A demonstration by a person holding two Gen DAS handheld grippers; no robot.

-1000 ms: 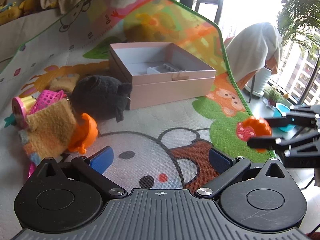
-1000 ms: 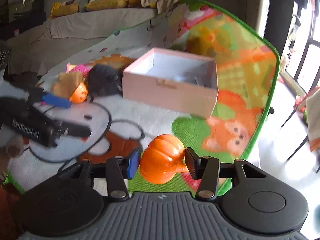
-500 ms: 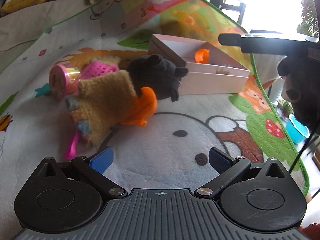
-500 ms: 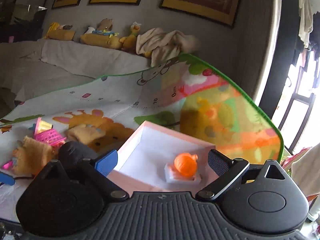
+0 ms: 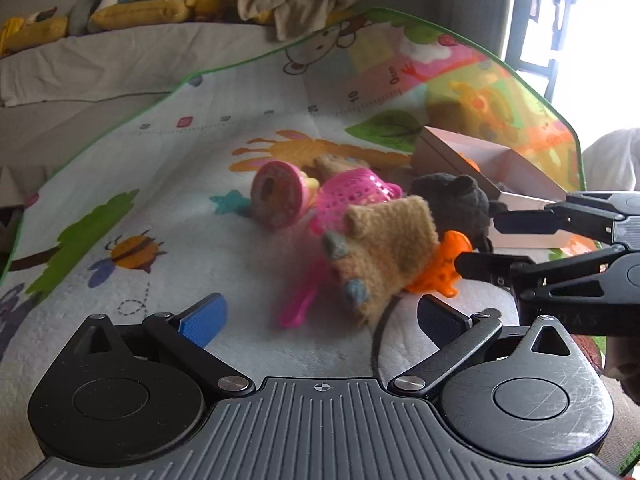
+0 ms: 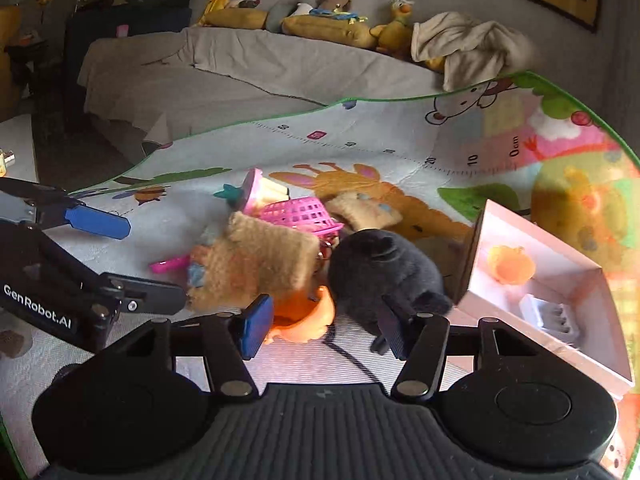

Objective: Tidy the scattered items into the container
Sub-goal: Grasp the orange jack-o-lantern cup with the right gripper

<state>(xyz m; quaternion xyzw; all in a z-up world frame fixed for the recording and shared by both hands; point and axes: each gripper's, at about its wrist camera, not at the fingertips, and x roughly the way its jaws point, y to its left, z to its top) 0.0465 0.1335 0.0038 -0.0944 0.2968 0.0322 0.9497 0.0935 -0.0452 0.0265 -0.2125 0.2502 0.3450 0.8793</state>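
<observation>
The left gripper (image 5: 320, 316) hangs over the play mat (image 5: 168, 184) with its fingers spread wide and nothing between them. Ahead lies a pile of toys: a tan knitted cloth (image 5: 384, 252) in front, a pink perforated basket (image 5: 352, 196) and a round pink toy (image 5: 278, 194) behind it, a black plush toy (image 5: 456, 200) to the right. An orange plastic toy (image 5: 442, 270) touches the cloth's right edge. The right gripper (image 5: 480, 246) enters from the right, its fingers apart, just beside the orange toy. The pink box (image 5: 516, 168) stands at far right.

Grey-sheeted bed (image 6: 208, 68), plush toys (image 6: 328, 20) along grey wall, framed pictures, bright window (image 5: 600, 52)
</observation>
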